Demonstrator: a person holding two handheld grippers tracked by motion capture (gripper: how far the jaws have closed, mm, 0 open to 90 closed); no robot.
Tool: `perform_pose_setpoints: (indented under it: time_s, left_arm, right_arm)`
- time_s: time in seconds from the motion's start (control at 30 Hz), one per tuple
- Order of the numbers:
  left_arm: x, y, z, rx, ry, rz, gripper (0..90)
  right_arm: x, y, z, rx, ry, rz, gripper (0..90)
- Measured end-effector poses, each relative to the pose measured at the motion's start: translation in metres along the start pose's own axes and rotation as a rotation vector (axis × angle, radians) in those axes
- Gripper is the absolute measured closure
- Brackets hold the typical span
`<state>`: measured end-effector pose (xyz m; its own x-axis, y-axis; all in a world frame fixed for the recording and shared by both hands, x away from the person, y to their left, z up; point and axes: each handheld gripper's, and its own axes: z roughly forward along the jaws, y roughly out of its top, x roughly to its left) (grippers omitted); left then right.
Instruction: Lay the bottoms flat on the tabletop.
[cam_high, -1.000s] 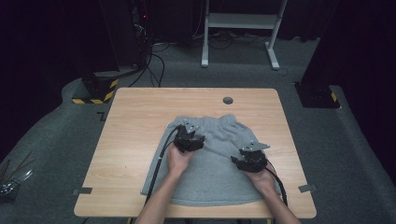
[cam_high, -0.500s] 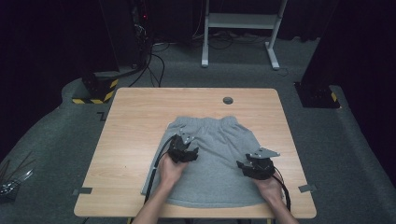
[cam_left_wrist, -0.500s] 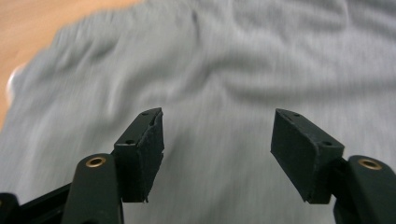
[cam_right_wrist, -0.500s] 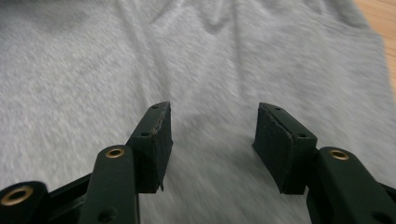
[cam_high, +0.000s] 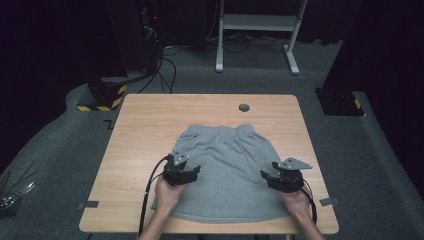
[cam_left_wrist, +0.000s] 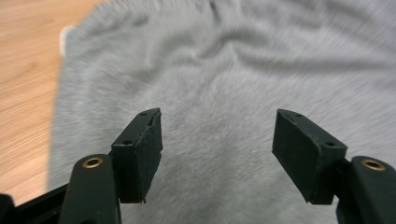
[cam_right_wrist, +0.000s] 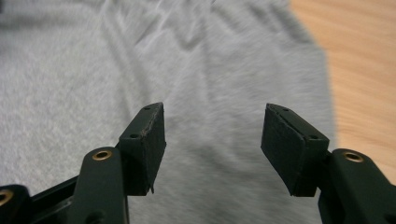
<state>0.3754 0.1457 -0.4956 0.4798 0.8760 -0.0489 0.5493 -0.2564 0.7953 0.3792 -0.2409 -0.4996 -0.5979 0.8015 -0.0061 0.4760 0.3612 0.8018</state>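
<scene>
A pair of grey shorts (cam_high: 227, 170) lies flat on the wooden table (cam_high: 145, 130), waistband toward the far side. My left gripper (cam_high: 184, 172) hovers over the shorts' left side, near their left edge. It is open, jaws wide apart, with grey fabric (cam_left_wrist: 219, 140) beneath and nothing between them. My right gripper (cam_high: 281, 179) hovers over the shorts' right side, also open above the cloth (cam_right_wrist: 210, 126), near the right hem where bare wood (cam_right_wrist: 364, 70) shows.
A small dark round grommet (cam_high: 244, 107) sits in the table near its far edge. Tape marks (cam_high: 327, 201) lie at the table's front corners. Beyond the table stand a white desk frame (cam_high: 260, 30) and yellow-black striped bases (cam_high: 102, 102).
Both hands have drawn back toward the table's near edge, moving the grippers down over the shorts. The shorts lie flatter and more spread than a second ago.
</scene>
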Motion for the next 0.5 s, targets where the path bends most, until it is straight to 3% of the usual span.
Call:
perform_pose_setpoints:
  time_s: [0.13, 0.5]
  left_arm:
    - [0.010, 0.000, -0.022, -0.040, 0.014, -0.019, 33.5]
    - [0.039, -0.015, -0.052, -0.077, 0.053, -0.086, 33.5]
  right_arm:
    - [-0.009, 0.002, -0.011, -0.026, 0.000, 0.044, 39.7]
    - [-0.034, -0.008, -0.031, -0.069, -0.054, 0.135, 39.9]
